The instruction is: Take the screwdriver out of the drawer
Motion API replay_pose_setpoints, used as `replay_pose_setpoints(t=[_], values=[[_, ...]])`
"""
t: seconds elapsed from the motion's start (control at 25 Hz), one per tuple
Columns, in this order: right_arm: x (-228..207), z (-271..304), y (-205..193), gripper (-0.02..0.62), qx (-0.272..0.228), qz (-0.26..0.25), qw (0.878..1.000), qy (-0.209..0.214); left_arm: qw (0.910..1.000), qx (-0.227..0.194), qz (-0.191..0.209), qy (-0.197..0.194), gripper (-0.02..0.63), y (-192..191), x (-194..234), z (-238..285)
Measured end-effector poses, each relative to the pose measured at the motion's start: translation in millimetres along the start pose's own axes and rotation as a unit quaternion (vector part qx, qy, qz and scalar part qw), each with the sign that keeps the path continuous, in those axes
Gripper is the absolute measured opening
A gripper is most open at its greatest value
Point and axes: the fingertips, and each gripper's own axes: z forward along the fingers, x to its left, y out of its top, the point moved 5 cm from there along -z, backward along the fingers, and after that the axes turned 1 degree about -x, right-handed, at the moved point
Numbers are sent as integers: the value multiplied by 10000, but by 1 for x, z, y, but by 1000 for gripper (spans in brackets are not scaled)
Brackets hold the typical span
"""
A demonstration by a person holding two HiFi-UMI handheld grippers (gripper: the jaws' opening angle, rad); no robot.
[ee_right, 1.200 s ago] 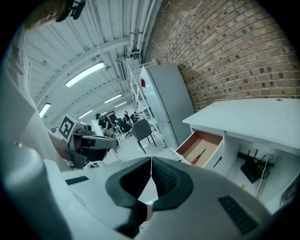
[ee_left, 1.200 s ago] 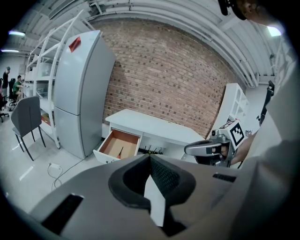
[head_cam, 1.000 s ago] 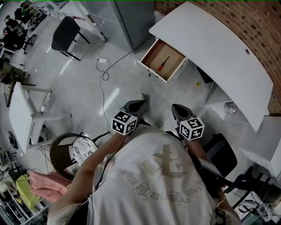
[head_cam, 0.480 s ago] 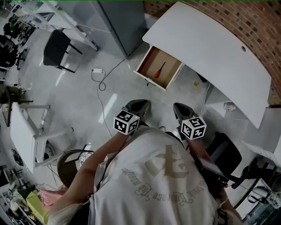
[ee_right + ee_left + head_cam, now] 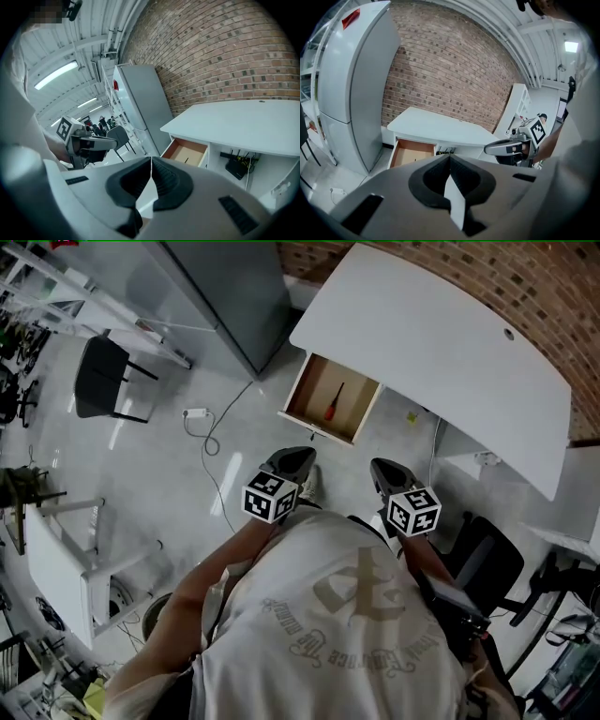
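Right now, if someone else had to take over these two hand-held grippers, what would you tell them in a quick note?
Left gripper: jaws shut, nothing in them, held out in front of the person, short of the drawer.
Right gripper: jaws shut, nothing in them, level with the left one.
Drawer: open, under the white desk, ahead of both grippers.
Screwdriver: lies inside the drawer, red handle toward the drawer's front.
Done: the drawer is open.
Left: reach the drawer, open one gripper, close it on the screwdriver, lift it out.
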Motion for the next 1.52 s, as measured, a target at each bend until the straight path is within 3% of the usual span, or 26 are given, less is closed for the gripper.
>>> replay_pose_setpoints(t=[0.88, 1.2, 1.52], values=[[13, 55, 26, 25, -320, 530, 9904, -1240, 9942, 382, 376, -936, 21, 35, 93, 23], [17, 55, 33, 25, -390, 584, 9855, -1542, 9900, 417, 453, -1270, 21, 41, 98, 30], [14, 55, 33, 24, -407, 684, 9830, -1653, 9893, 425, 457, -1321, 21, 44, 103, 36]])
